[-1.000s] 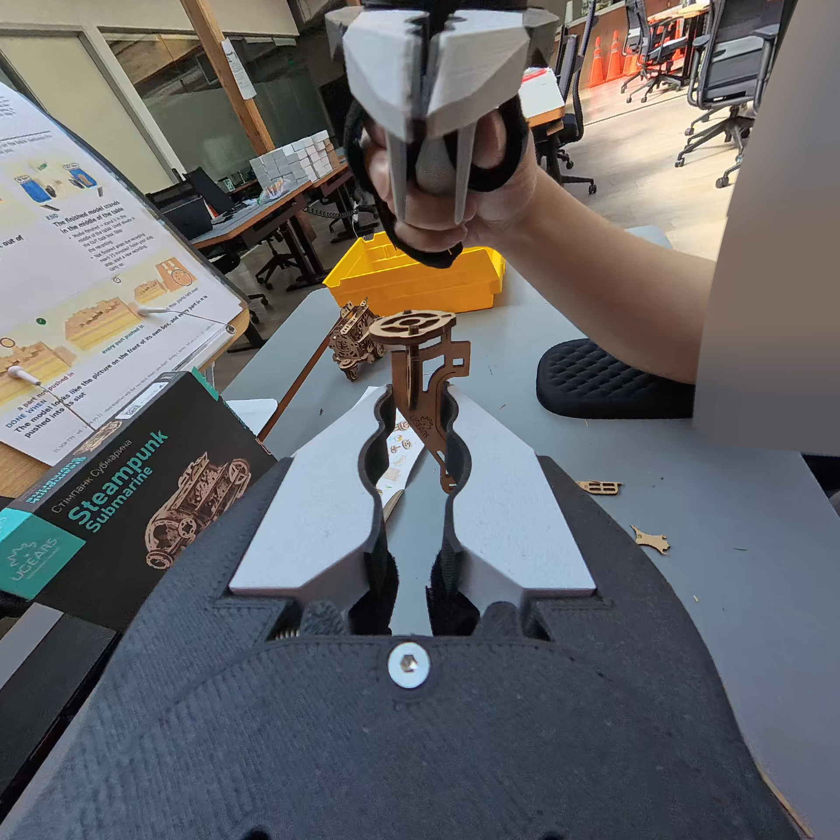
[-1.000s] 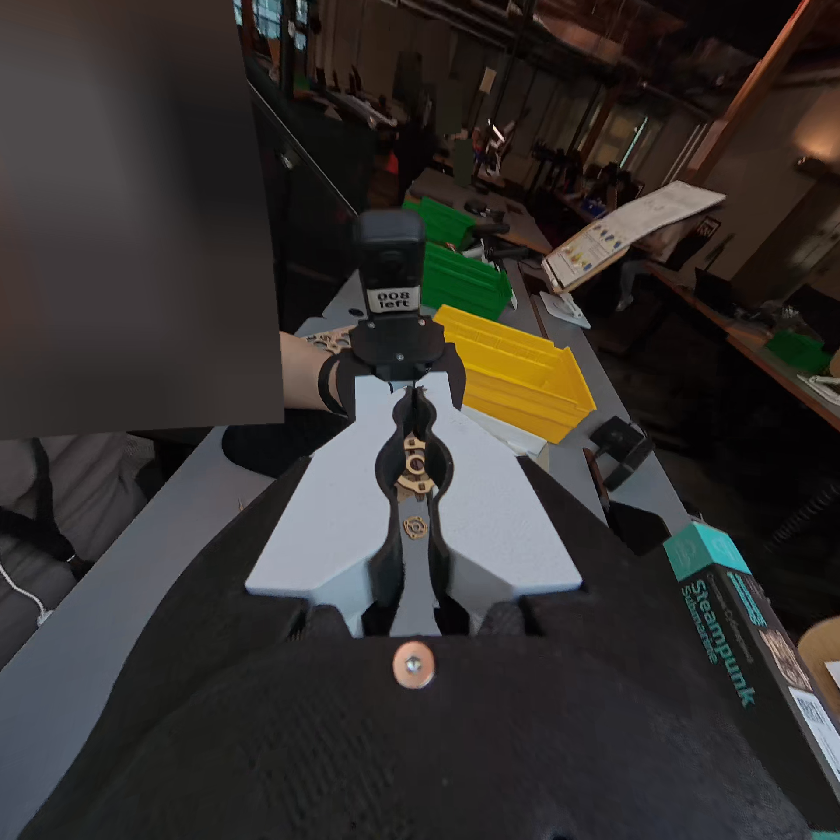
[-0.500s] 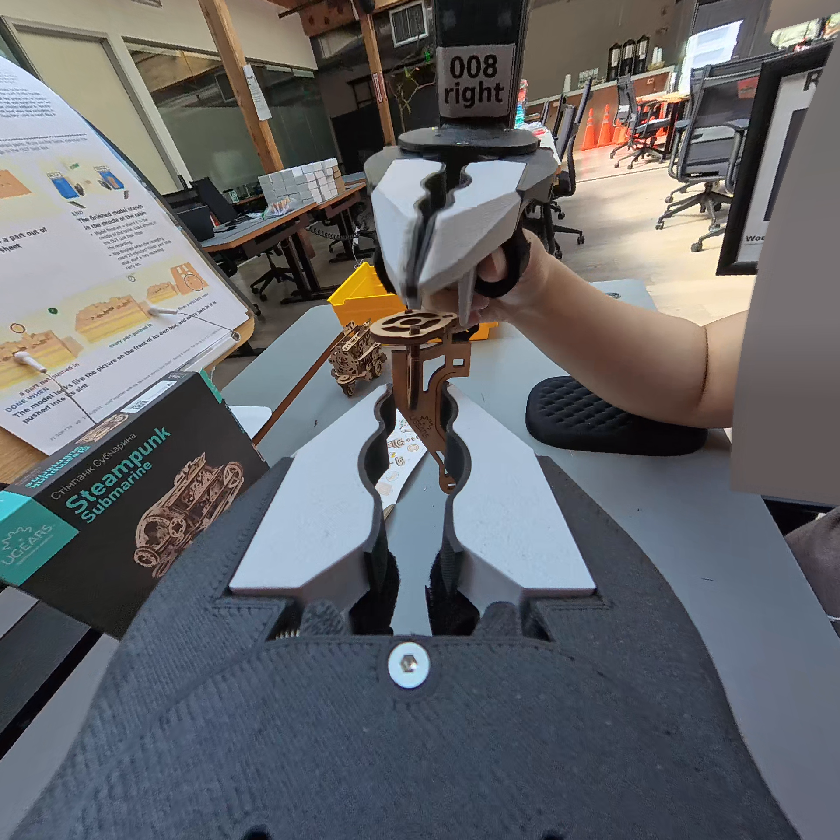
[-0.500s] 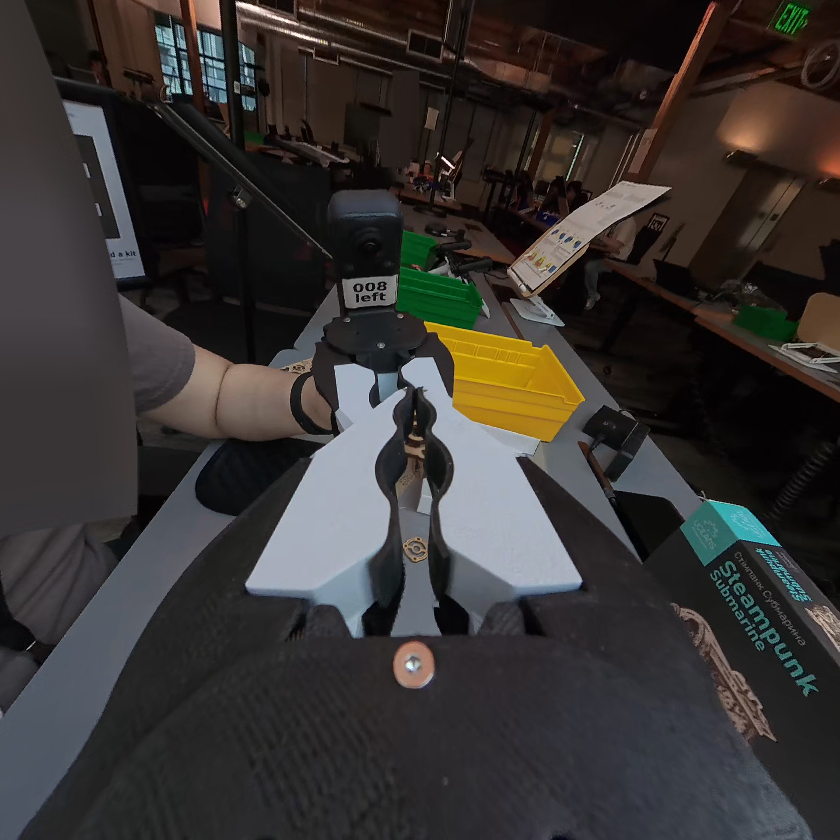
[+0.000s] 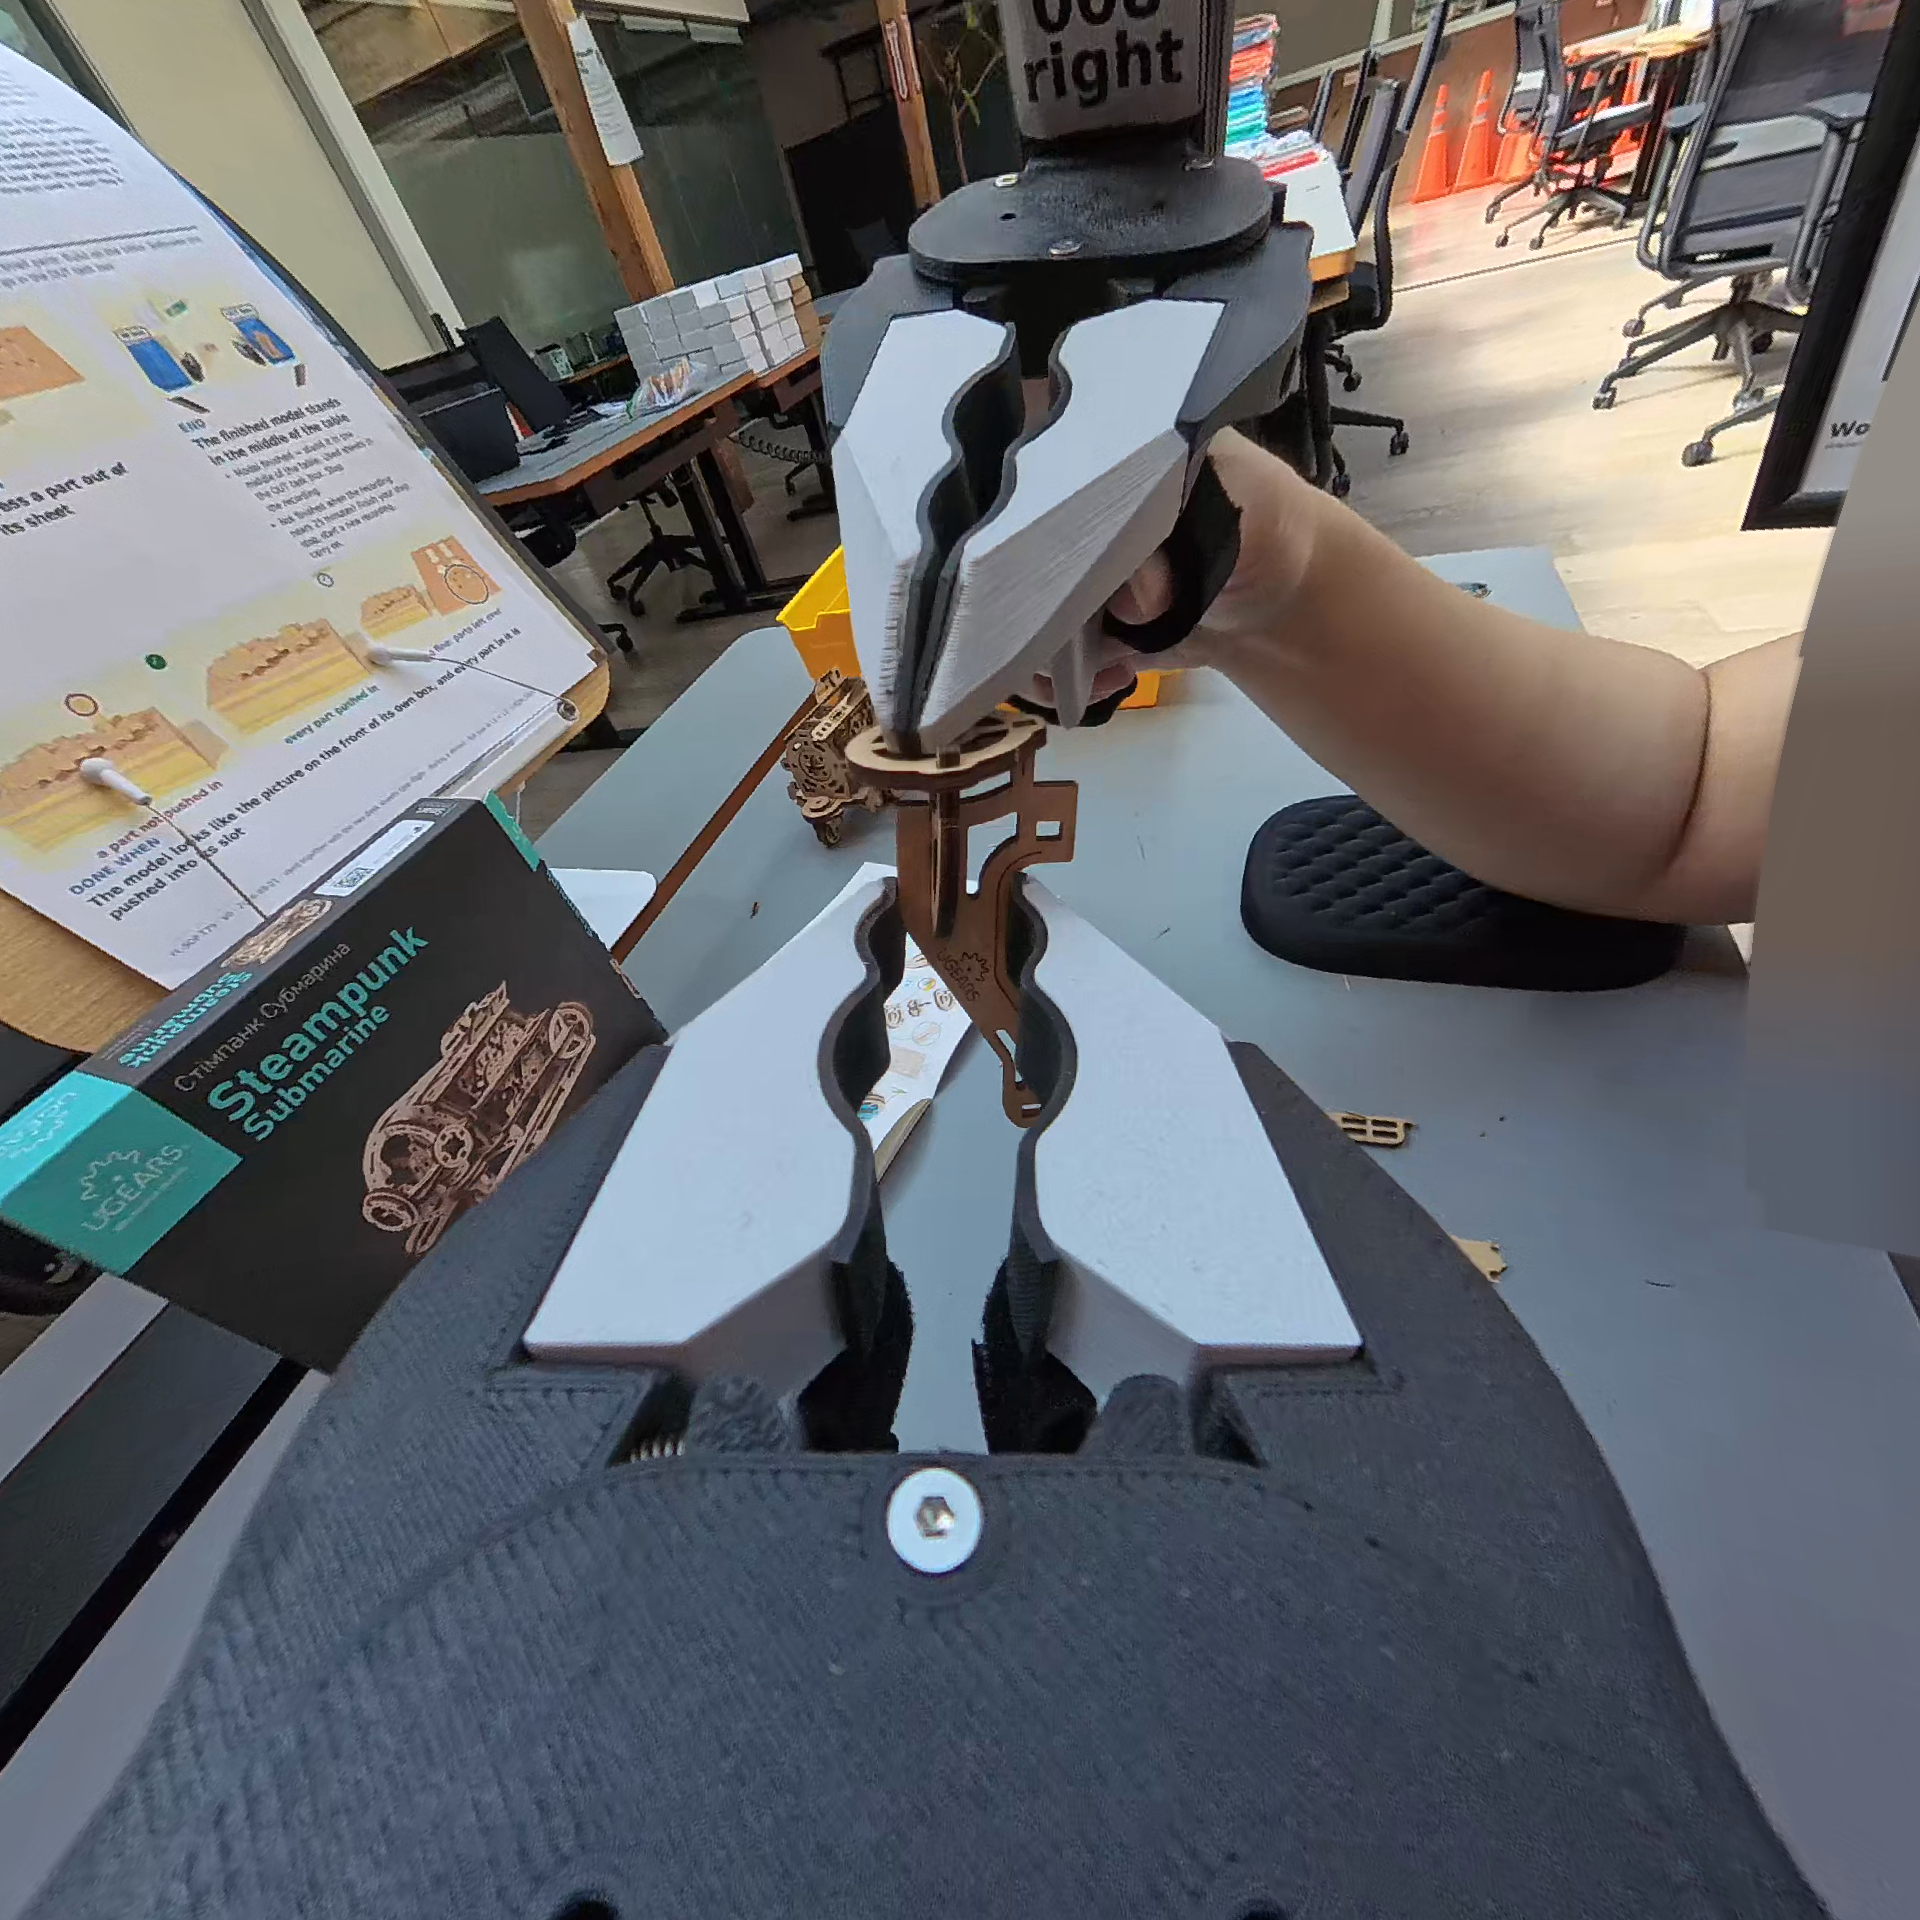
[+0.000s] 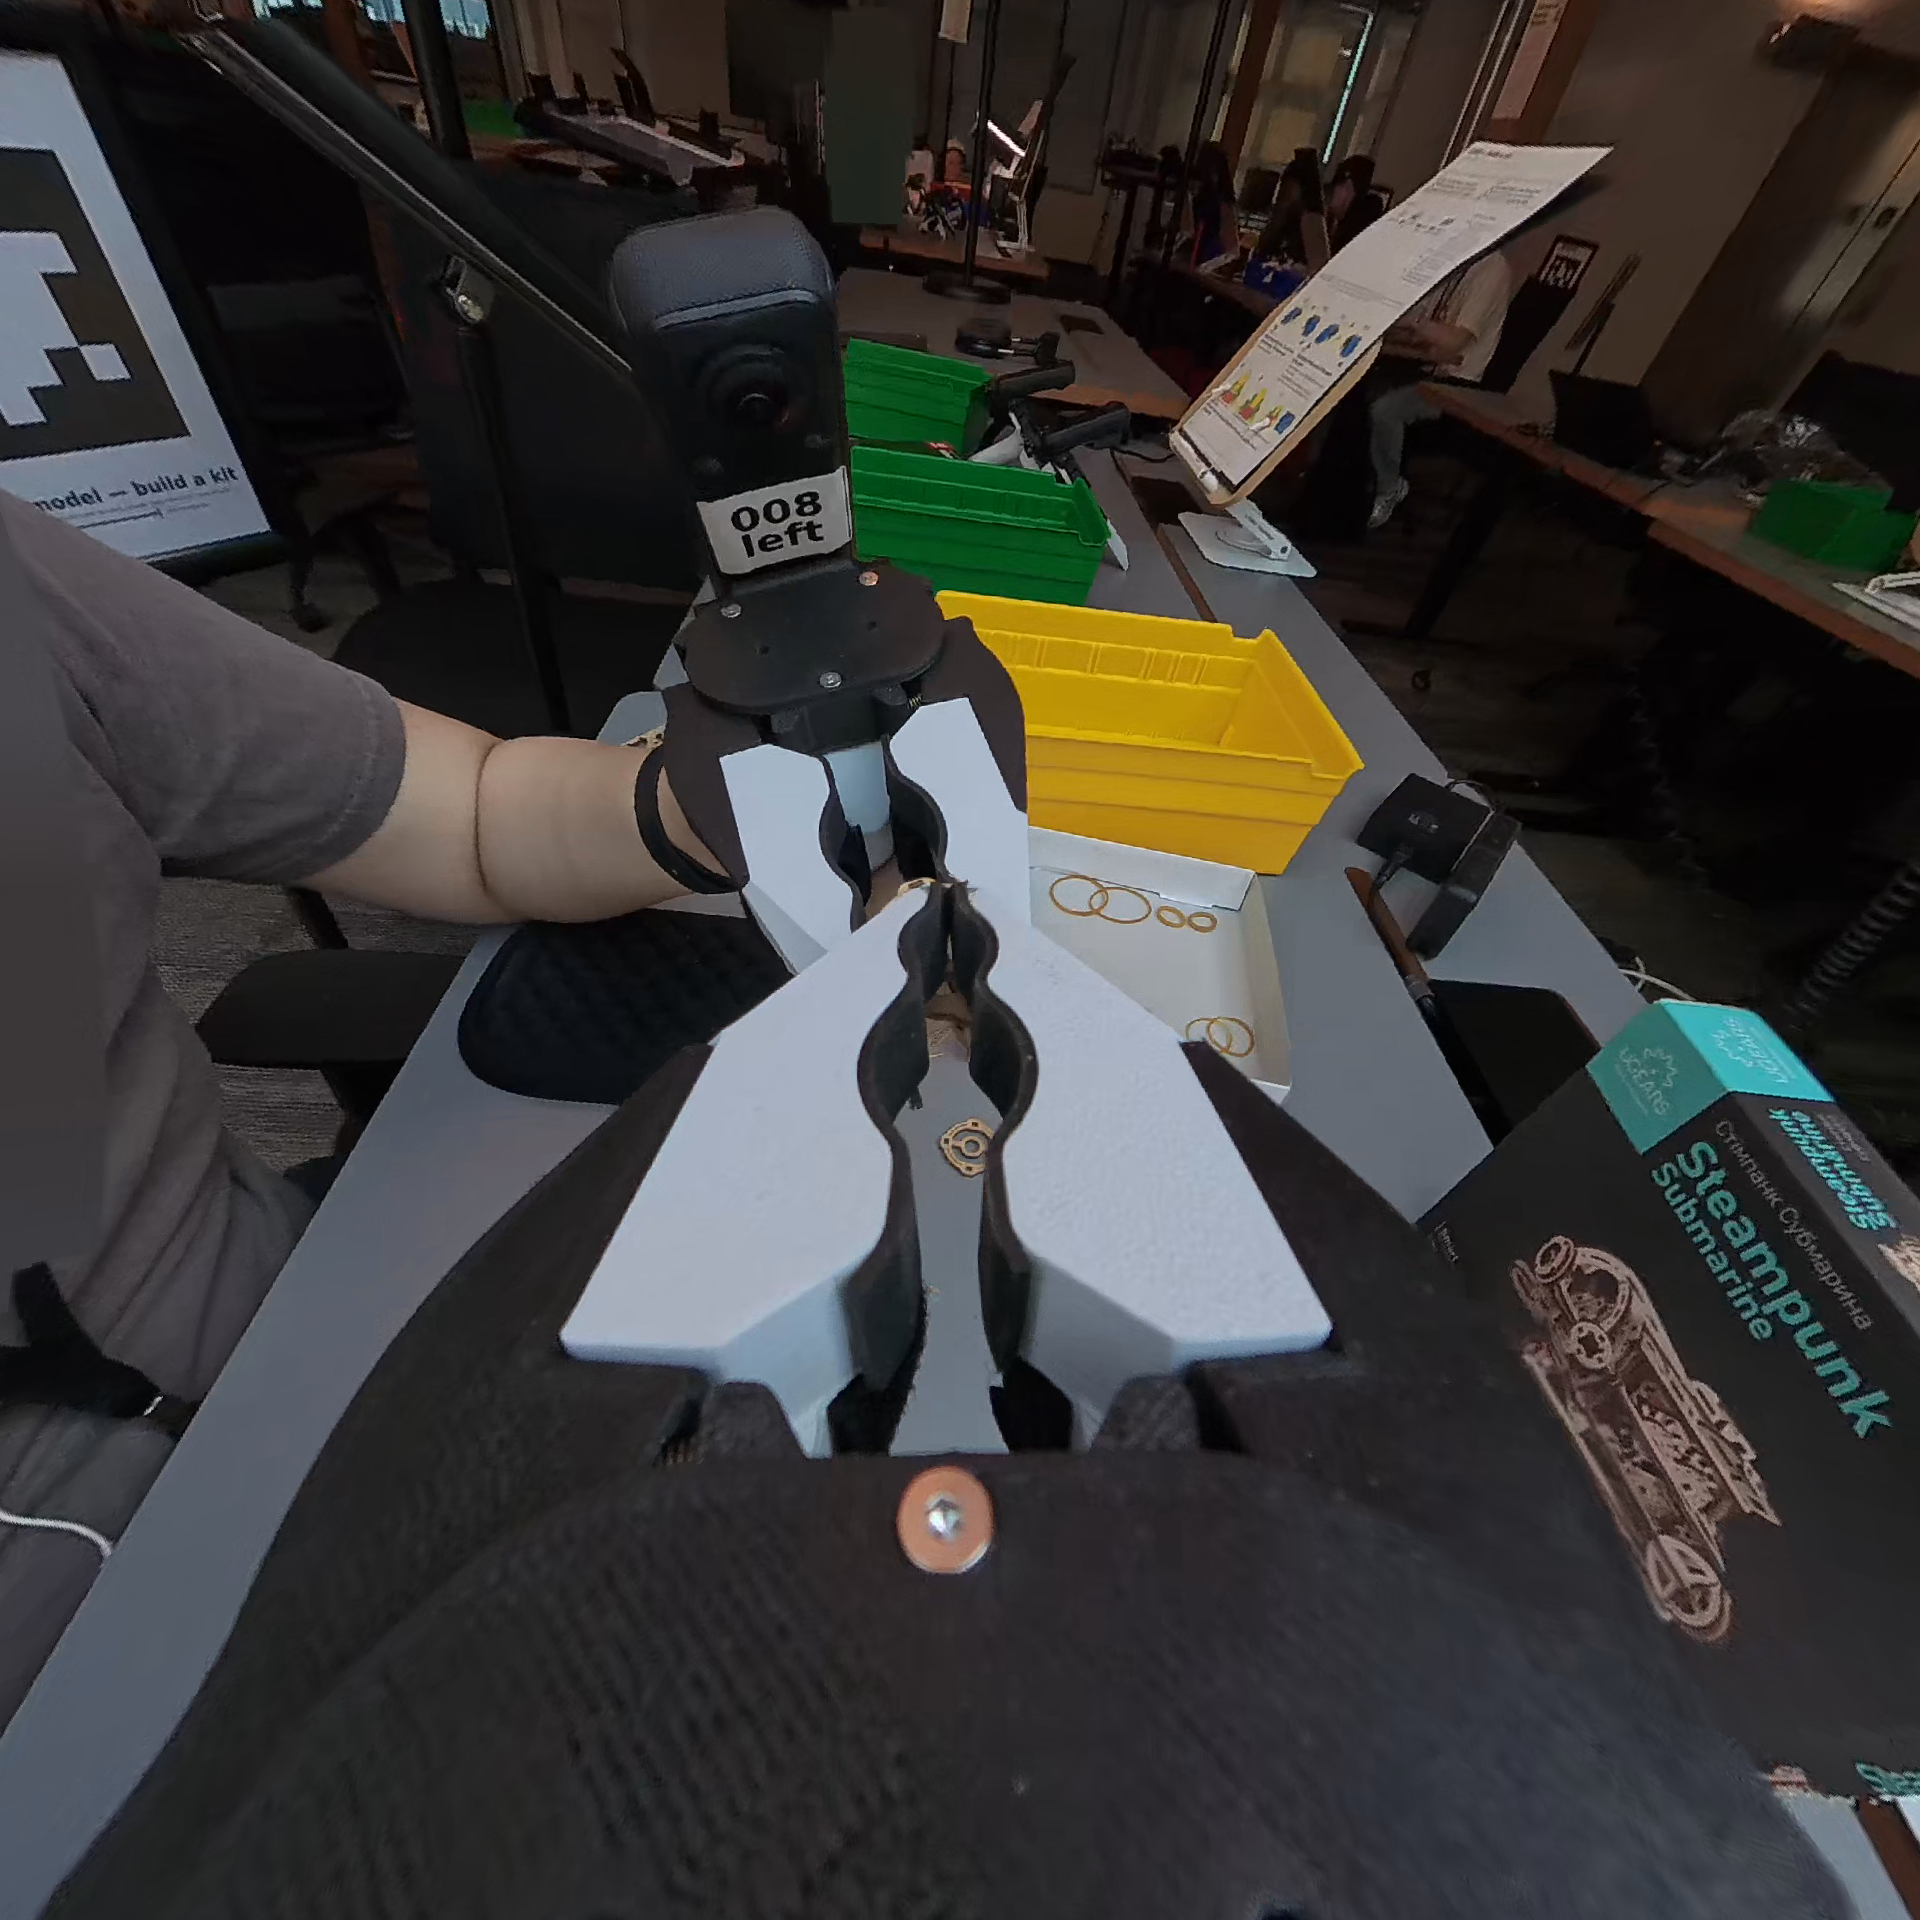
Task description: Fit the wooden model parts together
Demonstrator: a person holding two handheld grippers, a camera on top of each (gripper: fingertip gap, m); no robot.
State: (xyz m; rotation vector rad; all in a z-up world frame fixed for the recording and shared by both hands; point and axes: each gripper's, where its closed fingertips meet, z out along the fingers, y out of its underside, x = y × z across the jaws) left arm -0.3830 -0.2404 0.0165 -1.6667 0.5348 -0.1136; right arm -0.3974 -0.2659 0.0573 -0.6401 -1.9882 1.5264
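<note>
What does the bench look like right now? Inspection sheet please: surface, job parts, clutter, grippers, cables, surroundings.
Surface: grey table, mostly bare near the work.
Job's things: brown wooden bracket with round slotted disc on top, upright in the left gripper; small wooden ring part flat on the table.
Clutter: black and teal kit box; yellow plastic bin; white tray with rubber bands; black padded wrist rest; finished wooden model.
Grippers: left shut on the bracket; right gripper tips closed, touching the disc.
Cables: nothing seen on the table.
Surroundings: instruction sheet on stand, green bins, office chairs.
</note>
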